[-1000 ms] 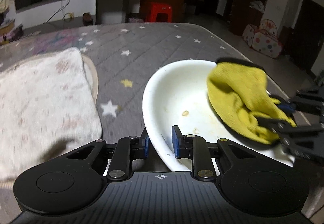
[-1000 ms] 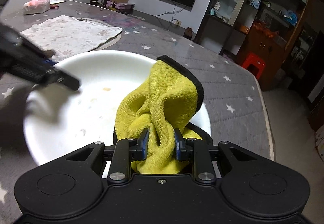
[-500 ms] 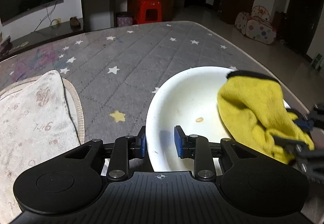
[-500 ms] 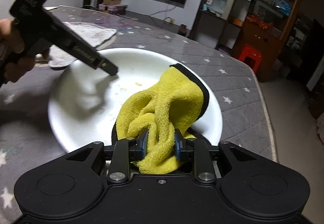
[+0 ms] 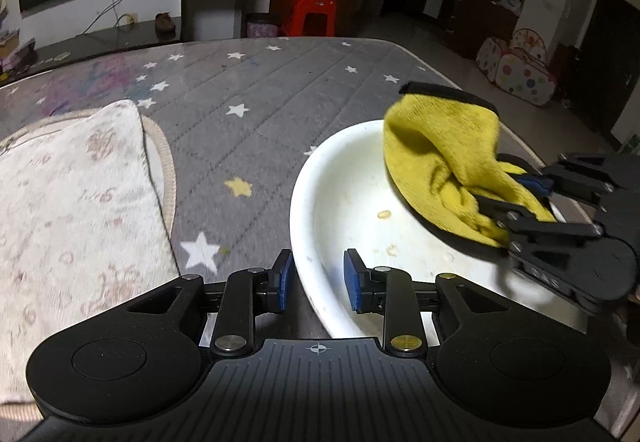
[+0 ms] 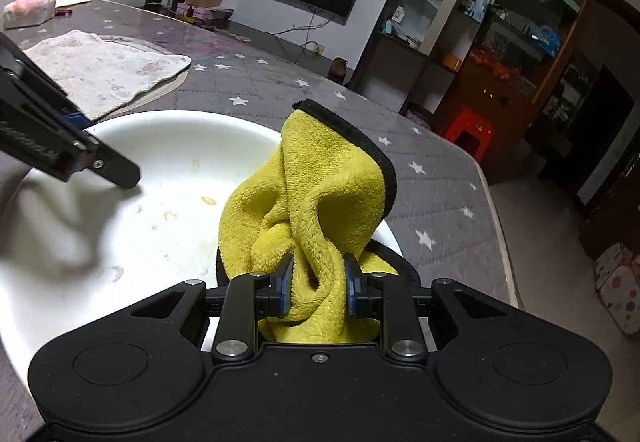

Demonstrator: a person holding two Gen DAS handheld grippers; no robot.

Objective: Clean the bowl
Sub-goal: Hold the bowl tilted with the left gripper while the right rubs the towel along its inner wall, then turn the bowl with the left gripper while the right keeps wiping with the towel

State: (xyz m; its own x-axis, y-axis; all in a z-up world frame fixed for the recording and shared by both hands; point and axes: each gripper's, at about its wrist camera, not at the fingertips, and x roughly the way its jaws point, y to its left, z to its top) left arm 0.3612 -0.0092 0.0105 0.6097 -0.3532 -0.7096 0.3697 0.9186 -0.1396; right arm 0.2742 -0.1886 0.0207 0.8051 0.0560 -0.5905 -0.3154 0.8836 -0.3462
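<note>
A white bowl (image 5: 344, 202) with small food specks sits on the grey star-patterned table; it also shows in the right wrist view (image 6: 160, 146). My left gripper (image 5: 317, 279) straddles the bowl's near rim, one finger outside and one inside, with a gap beside the rim. My right gripper (image 6: 316, 284) is shut on a yellow cloth (image 6: 316, 194) with a black edge and holds it over the bowl's right side. The cloth also shows in the left wrist view (image 5: 440, 154).
A pale patterned towel (image 5: 72, 210) lies on a round mat at the left of the table; it also shows in the right wrist view (image 6: 104, 70). A tissue pack (image 6: 28, 4) sits at the far corner. The table's edge runs close behind the bowl.
The cloth has shifted across the bowl's right side in my right gripper. My left gripper stays at the bowl's rim while its view has swung a little.
</note>
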